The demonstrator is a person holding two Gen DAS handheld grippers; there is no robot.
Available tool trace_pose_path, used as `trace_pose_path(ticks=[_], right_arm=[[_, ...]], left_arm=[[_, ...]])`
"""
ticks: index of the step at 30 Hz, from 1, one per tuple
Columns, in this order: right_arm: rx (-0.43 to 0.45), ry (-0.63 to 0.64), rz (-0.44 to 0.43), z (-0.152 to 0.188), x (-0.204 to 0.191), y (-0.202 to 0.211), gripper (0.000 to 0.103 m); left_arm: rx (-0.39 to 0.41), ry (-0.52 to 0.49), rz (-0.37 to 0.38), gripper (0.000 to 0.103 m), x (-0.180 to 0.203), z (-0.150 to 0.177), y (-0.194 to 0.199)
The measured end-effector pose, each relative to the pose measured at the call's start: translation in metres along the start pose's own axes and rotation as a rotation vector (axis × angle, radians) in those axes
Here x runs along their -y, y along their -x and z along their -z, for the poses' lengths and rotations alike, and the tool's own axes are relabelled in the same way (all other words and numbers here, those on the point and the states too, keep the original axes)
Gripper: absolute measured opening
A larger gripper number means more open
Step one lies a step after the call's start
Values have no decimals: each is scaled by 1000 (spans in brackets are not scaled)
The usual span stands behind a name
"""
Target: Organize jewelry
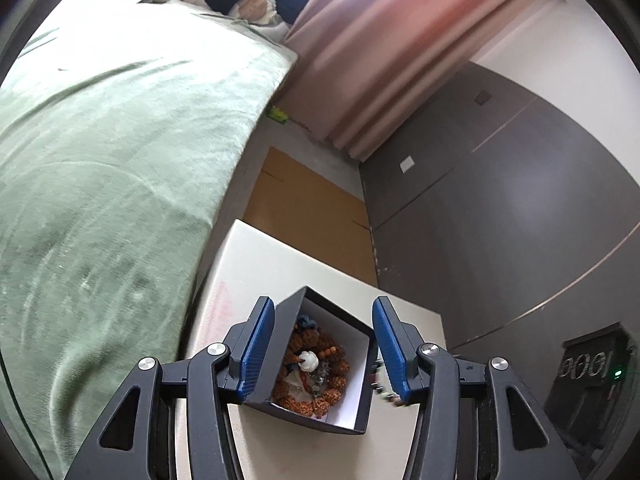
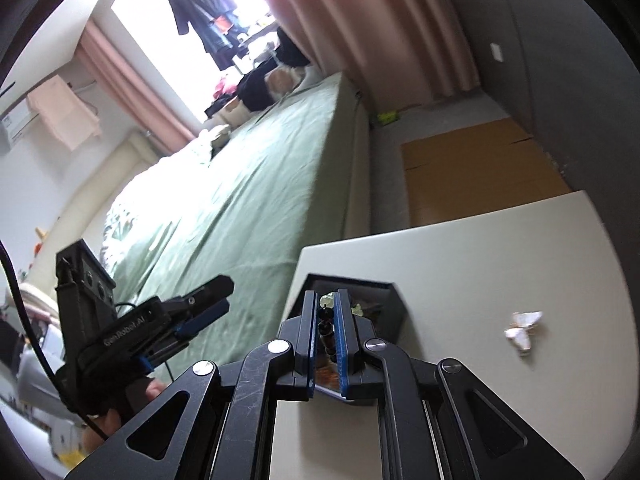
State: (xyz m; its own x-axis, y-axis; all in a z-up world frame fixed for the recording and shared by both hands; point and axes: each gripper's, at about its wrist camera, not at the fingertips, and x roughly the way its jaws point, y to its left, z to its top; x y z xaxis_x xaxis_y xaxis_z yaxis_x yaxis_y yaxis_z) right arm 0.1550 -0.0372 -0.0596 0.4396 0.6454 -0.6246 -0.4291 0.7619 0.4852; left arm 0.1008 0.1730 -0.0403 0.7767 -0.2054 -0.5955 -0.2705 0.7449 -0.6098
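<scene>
Green bed (image 2: 240, 184), pink curtains (image 1: 384, 52)

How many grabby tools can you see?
2. The left tool is open, above the black box. The right tool, shut on a dark beaded string, is over the box too.

Black gripper (image 1: 322, 350), blue pads (image 1: 256, 354), silver screws (image 1: 217, 348)

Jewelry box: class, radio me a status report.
Left gripper open, straddling the jewelry box. Right gripper shut on dark beaded strand above it. Butterfly piece still on table.
</scene>
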Motion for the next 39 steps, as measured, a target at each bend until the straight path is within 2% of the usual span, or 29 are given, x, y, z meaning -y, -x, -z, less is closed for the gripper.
trace_pose_path(ticks=[4,7,9,11,17,22,30,39], right_arm=[[-38,9,-11,4,-5,-22,9],[-52,24,75,5,-4,-38,14],[-39,7,93,5,1,-37,39],[-6,-3,114,4,6,-29,47],[32,-80,102,-2,33,-5,48],[32,-141,136,-3,64,15,48],[28,-226,205,-2,111,50,48],[-13,-299,236,1,147,74,48]], left_arm=[[14,27,7,52,-8,-4,5],[15,29,6,52,-9,-5,6],[15,27,1,52,-10,-6,6],[17,28,-3,52,-11,-7,7],[3,23,-17,52,-9,-4,2],[-28,-13,-17,52,4,4,-11],[-110,-130,2,52,49,30,-44],[-197,-263,19,52,101,69,-83]])
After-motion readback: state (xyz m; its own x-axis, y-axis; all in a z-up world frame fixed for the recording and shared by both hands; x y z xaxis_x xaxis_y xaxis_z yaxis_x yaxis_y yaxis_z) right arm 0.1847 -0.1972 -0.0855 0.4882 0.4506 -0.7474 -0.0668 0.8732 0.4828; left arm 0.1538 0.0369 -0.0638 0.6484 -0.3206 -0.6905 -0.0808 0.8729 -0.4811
